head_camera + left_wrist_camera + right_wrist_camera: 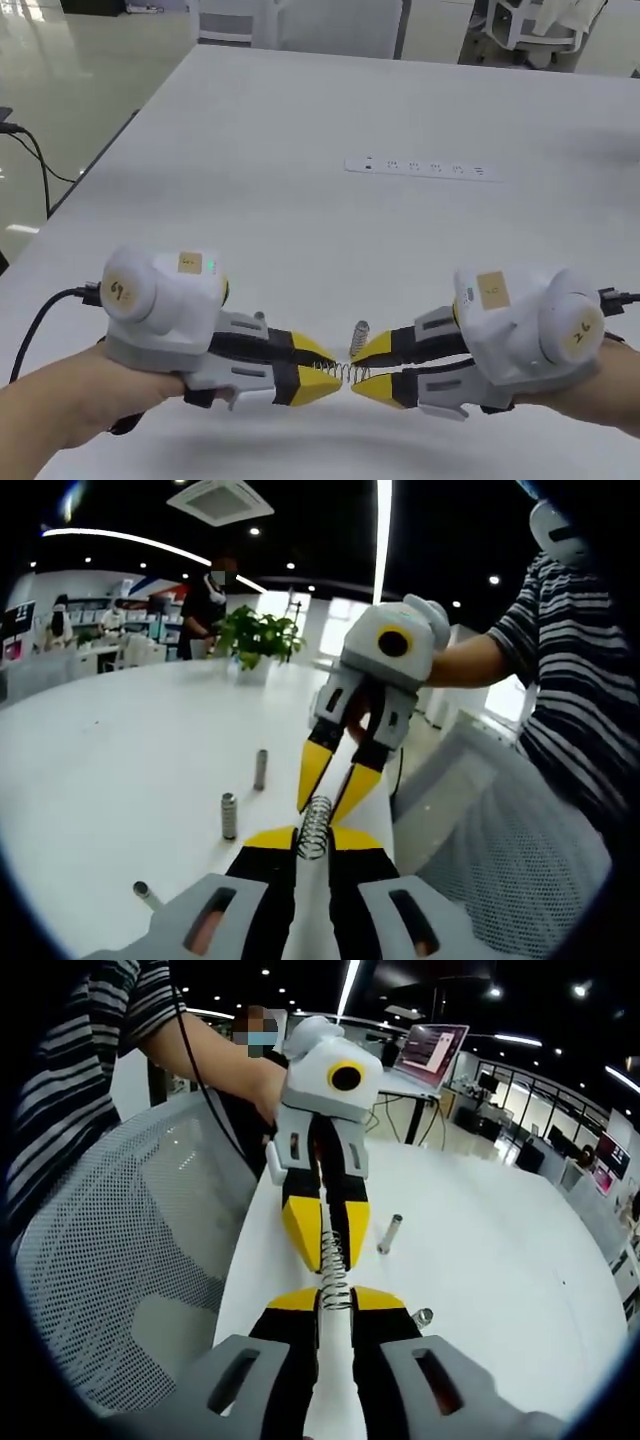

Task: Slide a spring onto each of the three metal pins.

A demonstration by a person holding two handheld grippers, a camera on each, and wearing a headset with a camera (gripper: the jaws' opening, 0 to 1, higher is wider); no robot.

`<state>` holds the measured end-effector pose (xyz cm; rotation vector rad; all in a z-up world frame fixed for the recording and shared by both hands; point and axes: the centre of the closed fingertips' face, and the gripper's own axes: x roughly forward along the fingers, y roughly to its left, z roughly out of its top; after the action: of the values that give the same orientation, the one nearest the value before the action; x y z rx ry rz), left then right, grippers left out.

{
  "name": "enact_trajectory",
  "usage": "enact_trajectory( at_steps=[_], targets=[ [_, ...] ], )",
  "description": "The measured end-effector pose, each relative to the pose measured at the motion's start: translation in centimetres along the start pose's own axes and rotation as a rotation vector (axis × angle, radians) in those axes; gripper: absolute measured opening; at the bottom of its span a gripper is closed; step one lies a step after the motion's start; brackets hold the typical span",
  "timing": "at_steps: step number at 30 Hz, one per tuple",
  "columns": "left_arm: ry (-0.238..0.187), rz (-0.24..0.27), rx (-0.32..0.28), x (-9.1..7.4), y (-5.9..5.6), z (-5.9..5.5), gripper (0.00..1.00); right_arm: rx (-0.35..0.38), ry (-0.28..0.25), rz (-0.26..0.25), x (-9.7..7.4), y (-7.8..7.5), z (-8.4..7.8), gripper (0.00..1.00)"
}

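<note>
A small steel spring (342, 373) hangs level between my two grippers, just above the white table (300, 150). My left gripper (334, 373) is shut on its left end and my right gripper (354, 374) is shut on its right end, yellow tips almost touching. In the left gripper view the spring (314, 827) sits between my left gripper's (313, 837) own tips, with the right gripper (330, 802) meeting it from above. The right gripper view has the spring (333, 1265) running from my right gripper (336, 1300) to the left gripper (327, 1240). Upright metal pins (260, 769) (229, 815) (360, 336) stand beside them.
A white power strip (420, 168) lies across the table's middle. A third short pin (142, 890) sits near my left jaw. Chairs (330, 25) stand at the far edge, a mesh chair (130, 1260) by the near edge. A black cable (40, 170) hangs off the left side.
</note>
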<state>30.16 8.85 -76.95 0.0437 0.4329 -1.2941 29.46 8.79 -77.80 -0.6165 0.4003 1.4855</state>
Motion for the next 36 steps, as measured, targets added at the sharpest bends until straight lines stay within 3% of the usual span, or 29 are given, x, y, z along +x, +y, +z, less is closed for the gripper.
enact_trajectory(
  at_steps=[6,15,17,26,30,36],
  targets=[
    [0.01,-0.012,0.0,0.0,-0.1,-0.2,0.03,0.033,-0.004,-0.025,-0.5,-0.4,-0.4,0.14],
    [0.017,-0.025,0.002,0.3,-0.2,-0.2,0.04,0.07,-0.002,-0.018,-0.4,0.1,-1.1,0.08],
    [0.018,-0.027,0.0,0.3,-0.3,-0.2,0.04,0.129,-0.022,-0.015,-0.4,0.1,-0.8,0.08],
    [0.019,-0.028,-0.008,0.4,-0.2,-0.2,0.04,0.079,-0.01,-0.011,-0.8,0.0,-0.5,0.08],
    [0.055,-0.018,0.014,0.3,-0.2,-0.8,0.03,0.07,-0.03,-0.007,-0.9,-0.1,0.3,0.08],
    [0.074,-0.011,0.037,0.3,-0.1,-1.1,0.03,0.034,-0.033,0.007,-1.0,0.0,1.5,0.08]
  ],
)
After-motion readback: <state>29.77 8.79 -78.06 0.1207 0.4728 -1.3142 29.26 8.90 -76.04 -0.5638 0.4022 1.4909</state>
